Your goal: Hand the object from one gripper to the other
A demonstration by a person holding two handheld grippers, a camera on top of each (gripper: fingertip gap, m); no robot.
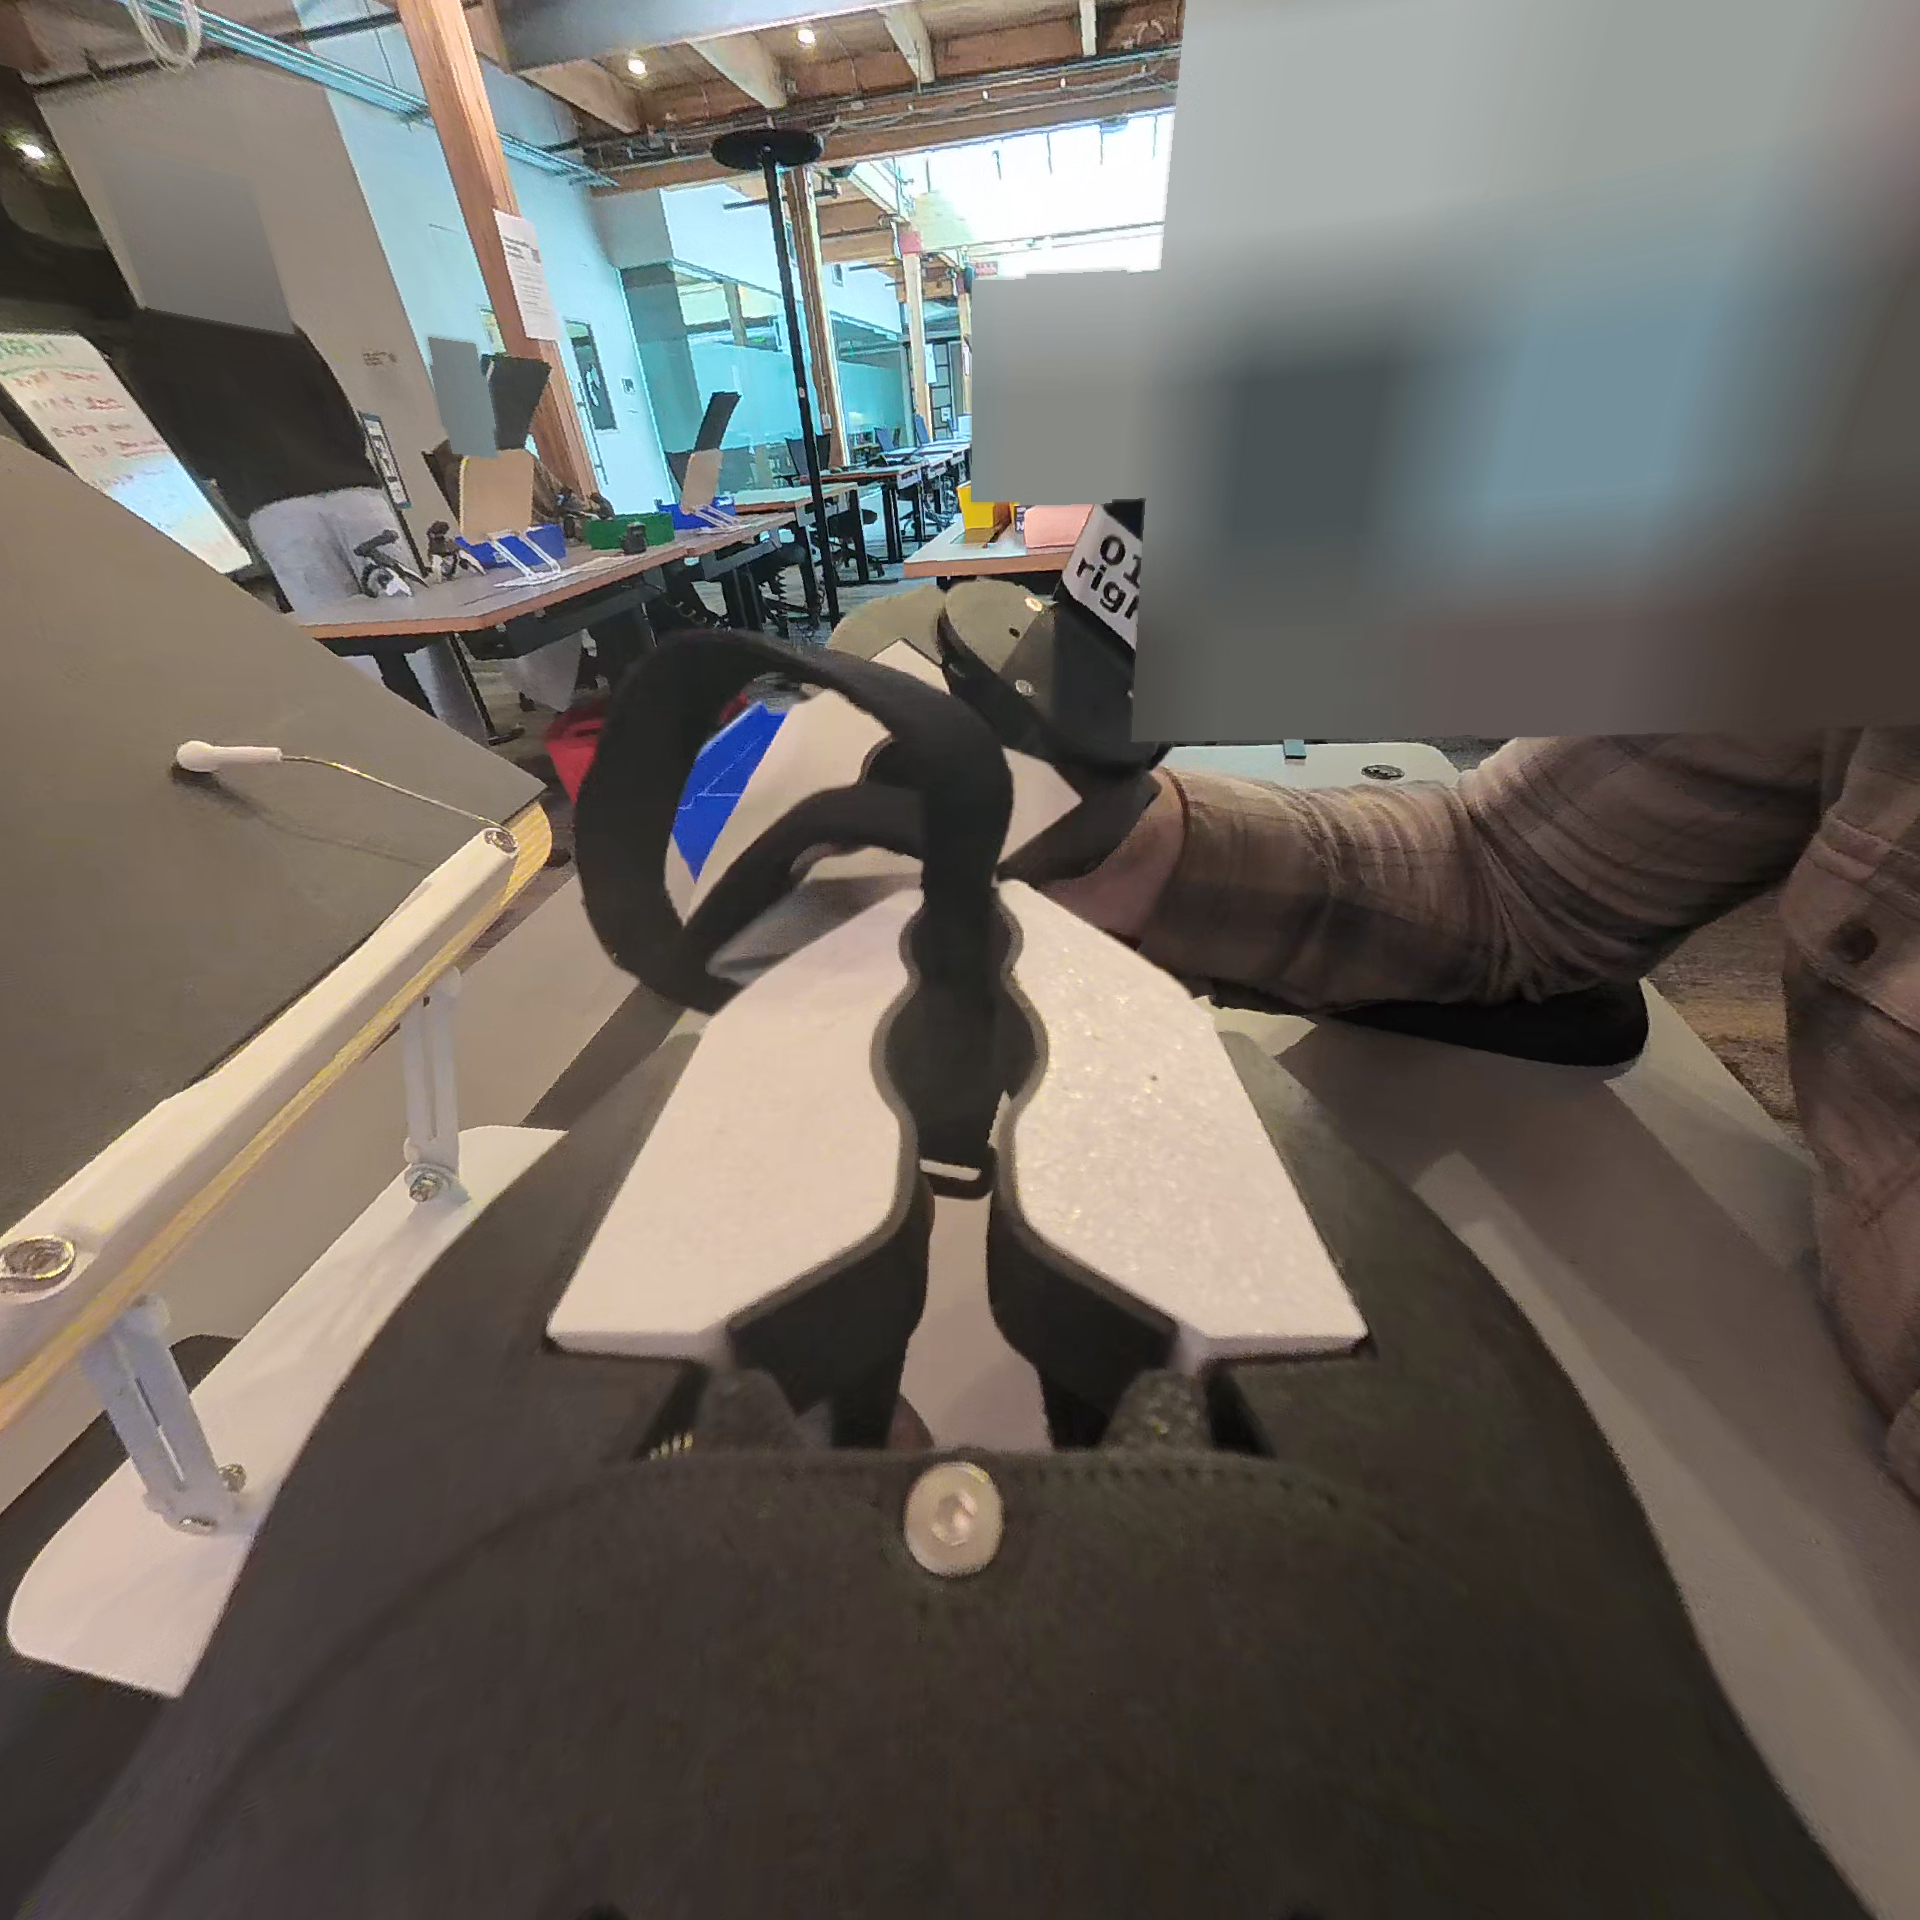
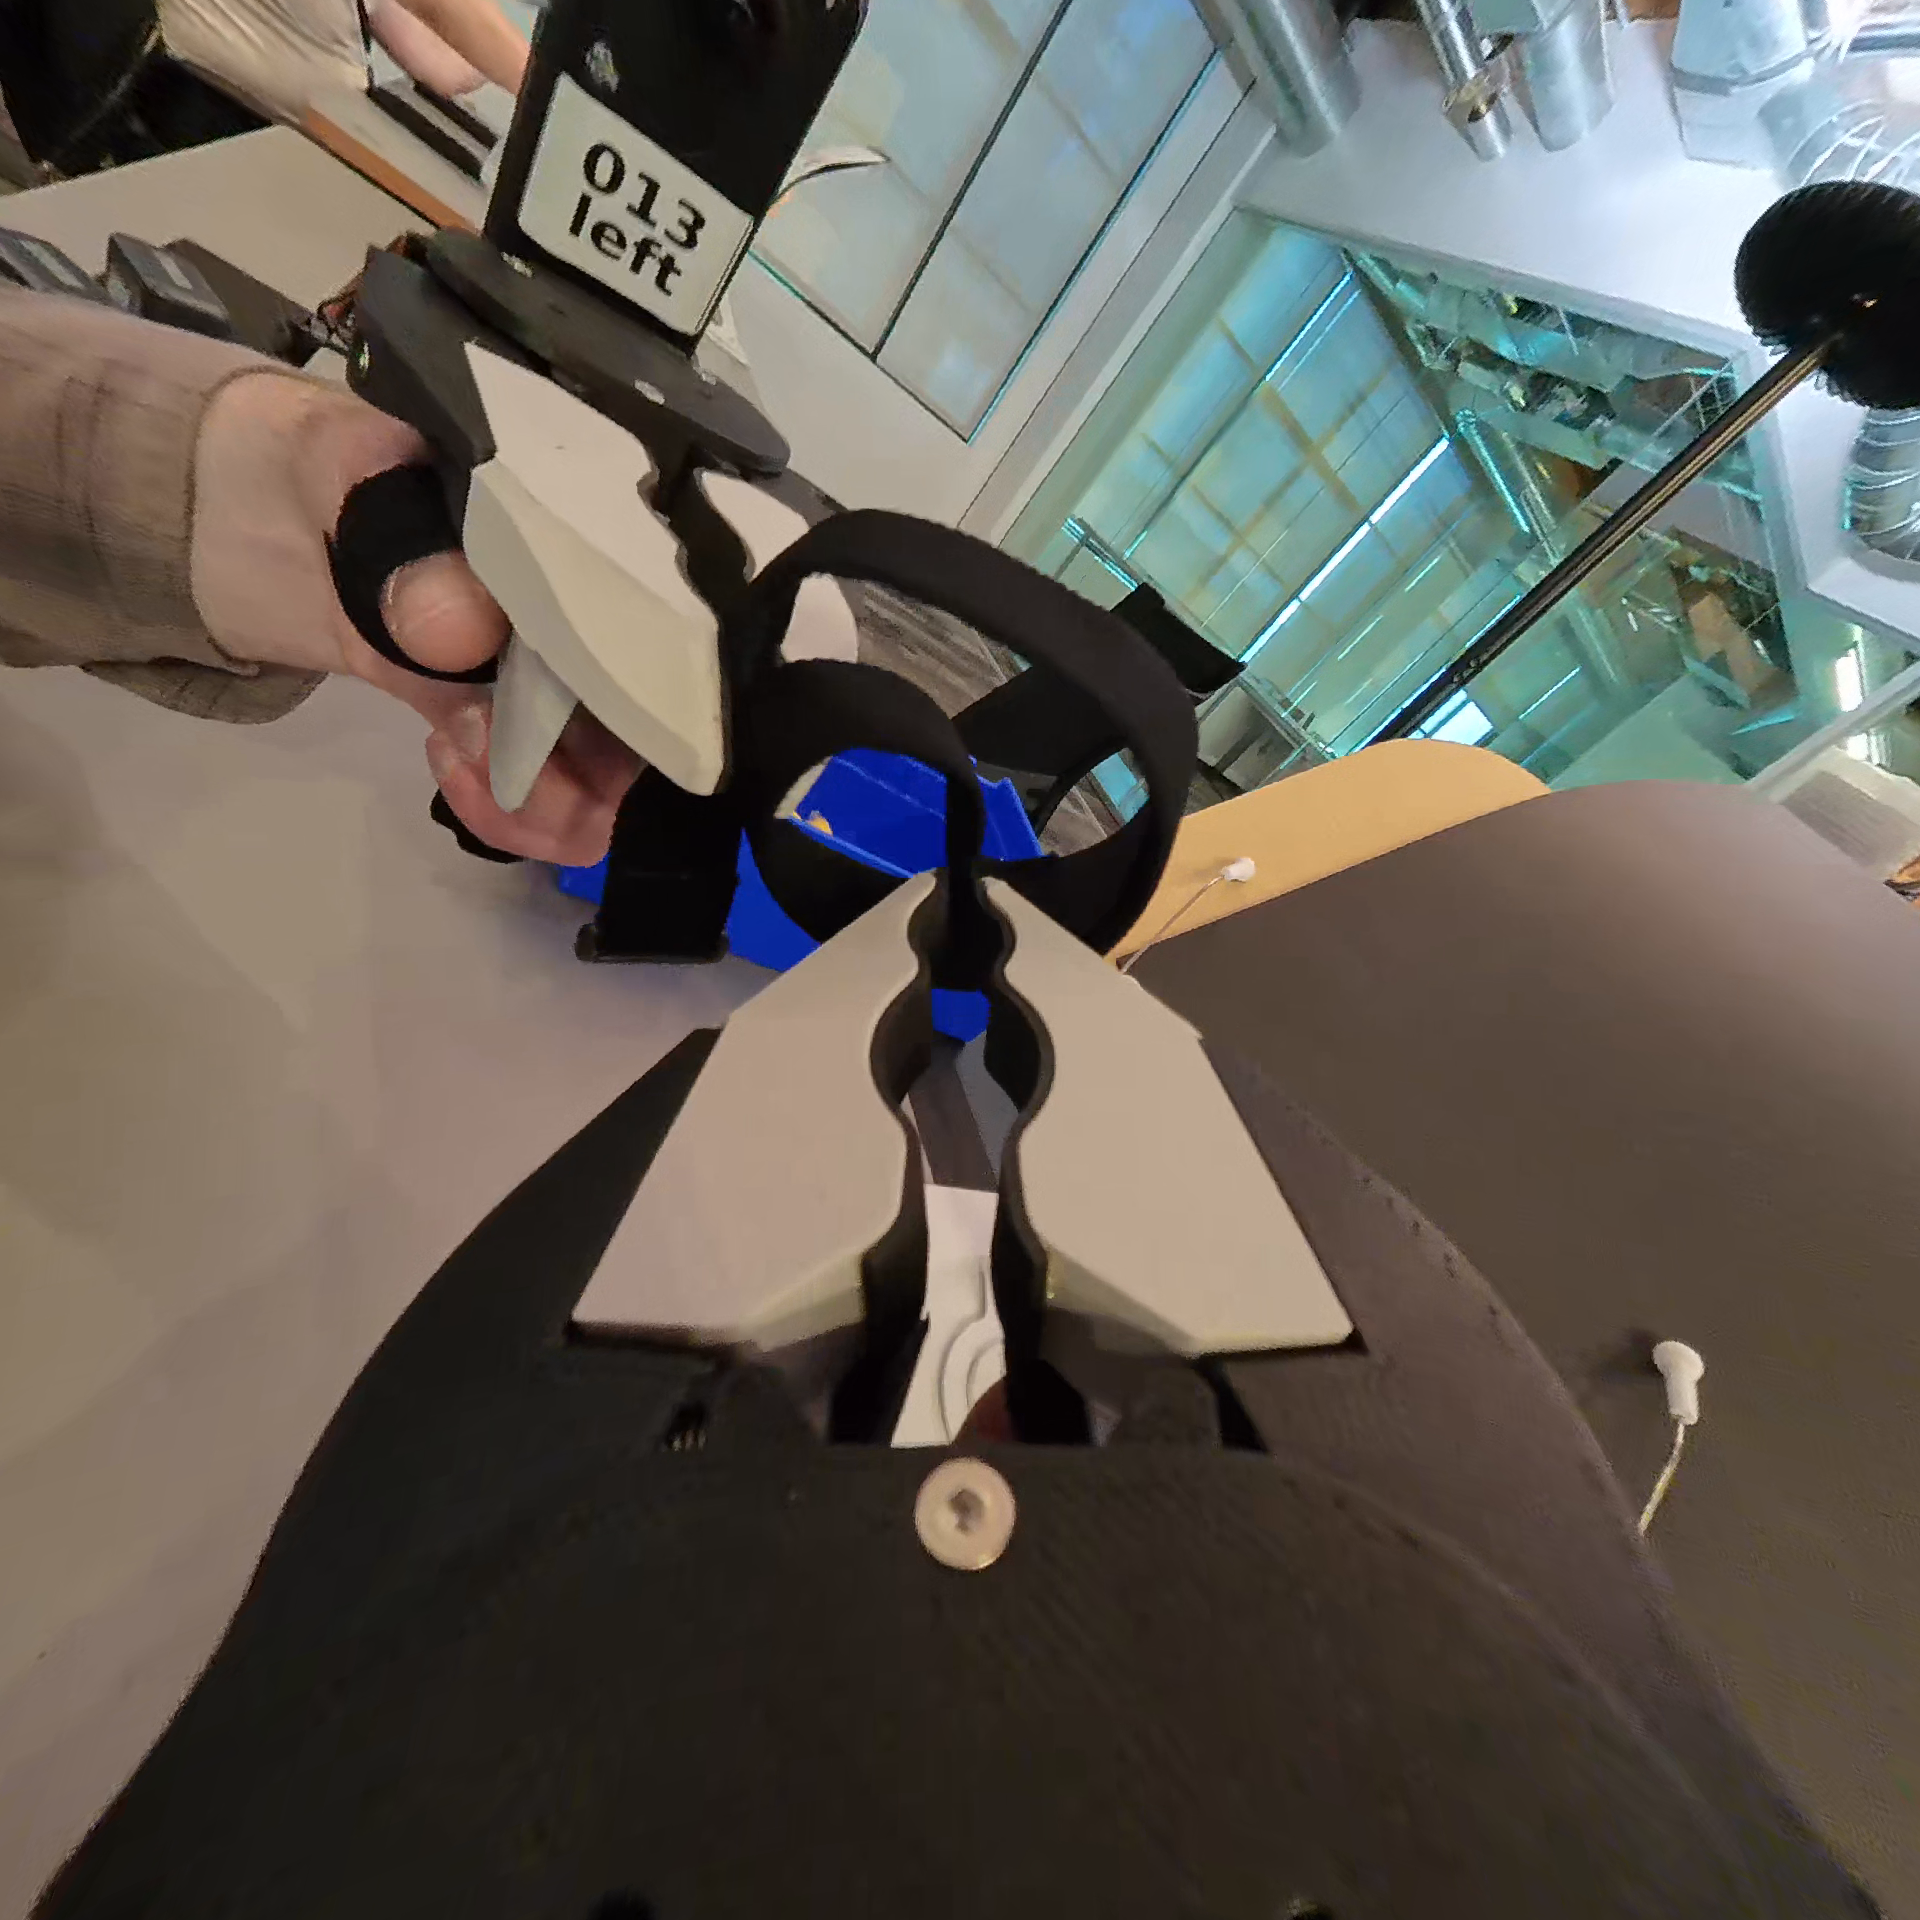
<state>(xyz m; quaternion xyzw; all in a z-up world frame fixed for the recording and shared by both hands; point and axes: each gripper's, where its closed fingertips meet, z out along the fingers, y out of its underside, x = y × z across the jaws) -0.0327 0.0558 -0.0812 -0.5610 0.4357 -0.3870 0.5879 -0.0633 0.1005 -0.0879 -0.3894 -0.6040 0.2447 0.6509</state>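
Black strap (image 1: 800, 790) is pinched in both left claw (image 1: 951, 914) and right claw (image 2: 961, 914).

My left gripper (image 1: 956, 935) pinching a soft black loopy strap (image 1: 665, 831), my right gripper (image 1: 935, 769) pinching it too, grey table (image 1: 1558, 1195) underneath

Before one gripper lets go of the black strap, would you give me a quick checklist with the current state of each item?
1. Left gripper shut on the black strap: ok.
2. Right gripper shut on the strap: ok.
3. Two separate grip points along the strap: ok.
4. Strap loops free of the blue bin behind: cannot tell.
5. Grippers apart, not touching each other: ok.
6. Which gripper is the giver: cannot tell.
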